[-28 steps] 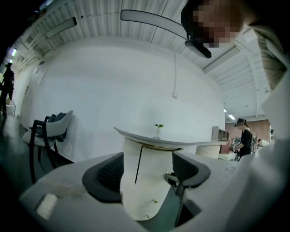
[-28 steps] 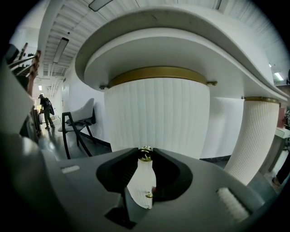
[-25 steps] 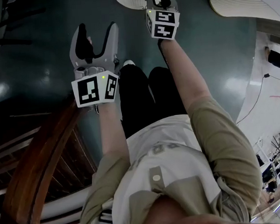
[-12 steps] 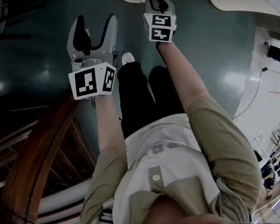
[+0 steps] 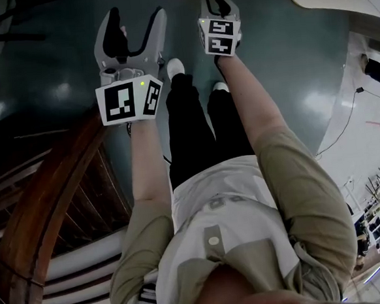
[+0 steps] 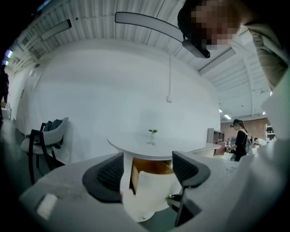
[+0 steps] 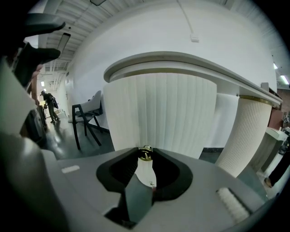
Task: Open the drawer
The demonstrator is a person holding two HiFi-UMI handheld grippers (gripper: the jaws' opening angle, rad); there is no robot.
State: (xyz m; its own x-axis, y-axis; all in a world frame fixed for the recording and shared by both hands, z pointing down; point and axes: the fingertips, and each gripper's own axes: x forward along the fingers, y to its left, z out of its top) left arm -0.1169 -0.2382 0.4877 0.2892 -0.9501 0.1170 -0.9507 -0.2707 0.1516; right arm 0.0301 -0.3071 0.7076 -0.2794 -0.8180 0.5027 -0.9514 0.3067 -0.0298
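The left gripper [image 5: 135, 20] now sits higher and further forward; the person's legs [image 5: 198, 134] have shifted, showing a second white shoe [image 5: 221, 86].

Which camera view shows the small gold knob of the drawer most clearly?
The right gripper view: the gold knob sits close up, clamped in the right gripper. The left gripper view gives at most a tiny glint of it; in the head view it is hidden.

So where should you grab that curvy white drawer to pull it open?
Grab the little gold knob, coming straight at the drawer front. That front is a ribbed curve with no edge to pinch, and the knob is the only bit sticking out. The right hand-held gripper is shut on it that way, one jaw on each side.
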